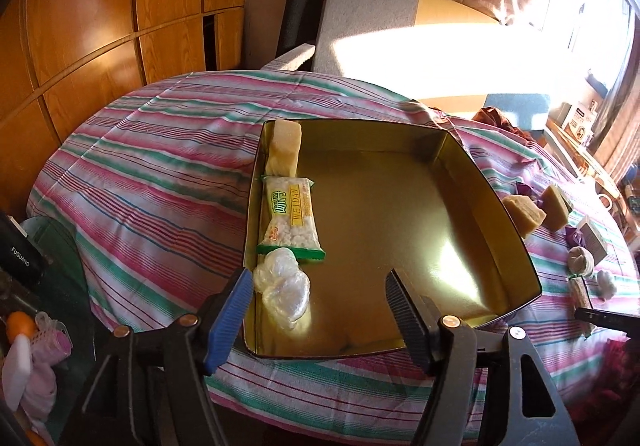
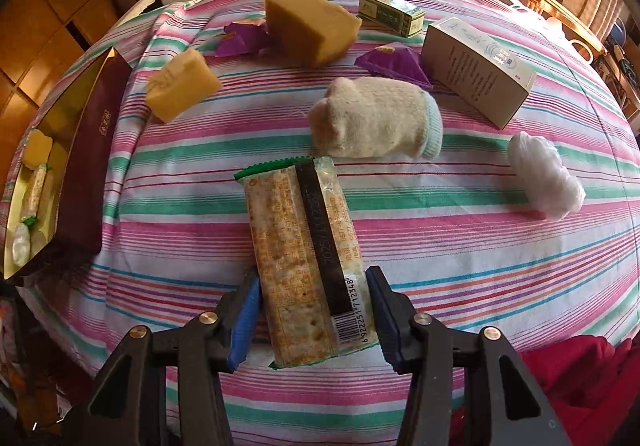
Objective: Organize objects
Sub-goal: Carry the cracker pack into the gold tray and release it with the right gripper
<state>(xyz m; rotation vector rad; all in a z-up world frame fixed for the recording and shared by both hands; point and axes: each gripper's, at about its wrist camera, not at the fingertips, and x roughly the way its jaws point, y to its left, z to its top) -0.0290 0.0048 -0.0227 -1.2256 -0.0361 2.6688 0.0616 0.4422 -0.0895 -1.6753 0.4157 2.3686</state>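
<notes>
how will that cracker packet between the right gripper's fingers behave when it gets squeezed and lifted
The cracker packet probably lifts stiff and flat, since a solid slab fills the wrapper. It looks light for its size. The glossy film may slip against the right gripper pads, and a hard squeeze could crack the crackers.

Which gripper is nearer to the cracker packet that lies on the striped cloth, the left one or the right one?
The right. The right gripper has its fingers on both sides of the cracker packet, apparently closing on it. The left gripper is open over the gold tin, away from that packet.
</notes>
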